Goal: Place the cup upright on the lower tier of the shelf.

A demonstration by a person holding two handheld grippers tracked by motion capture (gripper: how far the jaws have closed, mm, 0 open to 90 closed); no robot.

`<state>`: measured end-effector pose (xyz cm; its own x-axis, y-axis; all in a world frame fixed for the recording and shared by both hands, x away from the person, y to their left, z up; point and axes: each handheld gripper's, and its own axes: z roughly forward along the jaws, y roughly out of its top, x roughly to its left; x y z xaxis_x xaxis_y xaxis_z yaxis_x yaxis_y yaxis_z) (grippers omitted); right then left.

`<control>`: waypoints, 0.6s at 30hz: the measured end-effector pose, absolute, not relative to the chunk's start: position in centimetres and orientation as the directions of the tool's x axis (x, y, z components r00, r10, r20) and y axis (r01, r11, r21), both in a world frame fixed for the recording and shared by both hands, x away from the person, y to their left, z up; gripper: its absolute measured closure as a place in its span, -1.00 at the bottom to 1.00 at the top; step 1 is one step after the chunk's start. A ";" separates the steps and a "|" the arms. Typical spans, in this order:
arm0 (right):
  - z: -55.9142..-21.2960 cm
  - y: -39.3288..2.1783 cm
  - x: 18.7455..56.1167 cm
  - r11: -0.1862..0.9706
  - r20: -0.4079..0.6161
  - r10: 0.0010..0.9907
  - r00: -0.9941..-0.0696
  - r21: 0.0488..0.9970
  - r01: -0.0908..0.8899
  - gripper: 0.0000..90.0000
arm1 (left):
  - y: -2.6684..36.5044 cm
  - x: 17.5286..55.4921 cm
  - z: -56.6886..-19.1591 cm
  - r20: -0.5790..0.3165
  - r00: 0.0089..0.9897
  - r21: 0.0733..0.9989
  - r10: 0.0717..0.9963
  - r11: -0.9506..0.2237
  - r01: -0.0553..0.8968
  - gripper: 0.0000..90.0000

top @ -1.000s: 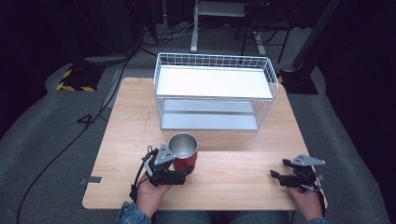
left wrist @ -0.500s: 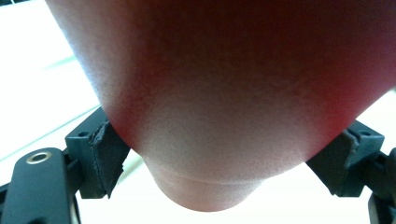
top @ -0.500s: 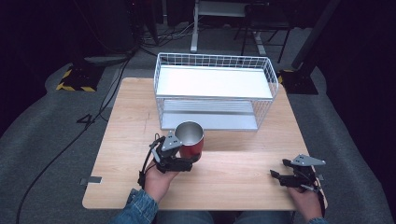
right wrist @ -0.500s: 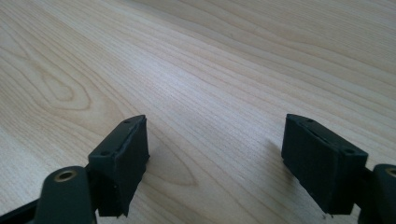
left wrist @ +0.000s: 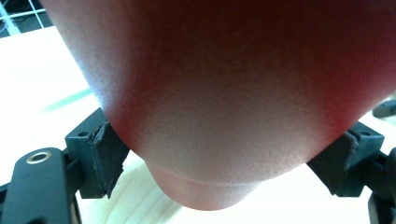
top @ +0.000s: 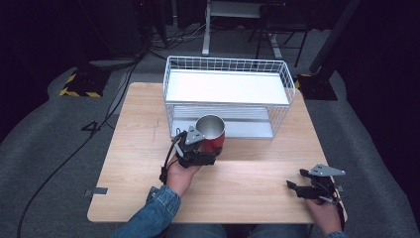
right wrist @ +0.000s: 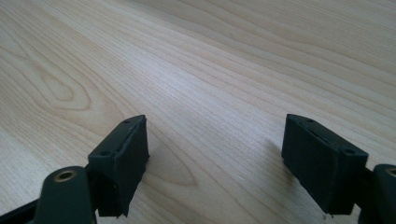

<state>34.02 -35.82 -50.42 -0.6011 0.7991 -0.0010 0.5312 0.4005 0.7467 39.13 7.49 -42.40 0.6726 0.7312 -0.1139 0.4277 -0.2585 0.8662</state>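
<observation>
Red metal cup sits clamped in my left gripper, just in front of the white wire rack near the middle of the wooden table. From the high view the cup stands upright, its shiny open mouth facing up and its red wall turned toward me, right by the lower front edge of the rack. Whether its base touches the tabletop I cannot tell from above. In the left gripper view the cup's red side looms very close, with my two black pads pressed against it on either side, low on its body near the rounded bottom; pale wood shows underneath.

My right gripper rests near the table's front right corner, well apart from the cup and the rack. Its jaws stand wide with nothing between them; in the right gripper view bare wood grain stretches between and beyond its pads.

The rack has two levels, a white upper shelf and a lower one behind the cup. My denim sleeve comes in from the bottom edge on the left.
</observation>
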 end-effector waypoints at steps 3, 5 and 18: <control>-50.4 -35.8 34.0 0.401 -0.001 0.799 -0.601 0.747 0.531 -0.48 | 7.2 39.6 -42.5 -0.112 0.663 0.865 0.740 -0.255 0.431 -0.63; -50.4 -35.8 34.0 0.401 -0.001 0.799 -0.601 0.747 0.531 -0.49 | 6.9 40.1 -42.8 -0.119 0.648 0.864 0.752 -0.243 0.441 -0.63; -50.4 -35.8 34.0 0.401 -0.001 0.799 -0.601 0.747 0.531 -0.49 | 5.7 42.9 -43.9 -0.117 0.596 0.854 0.795 -0.225 0.468 -0.63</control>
<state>34.02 -35.82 -50.42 -0.6015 0.7989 -0.0011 0.5309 0.4008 0.7467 42.87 5.66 -43.95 0.5955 0.7947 -0.1172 0.4684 -0.2250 0.8544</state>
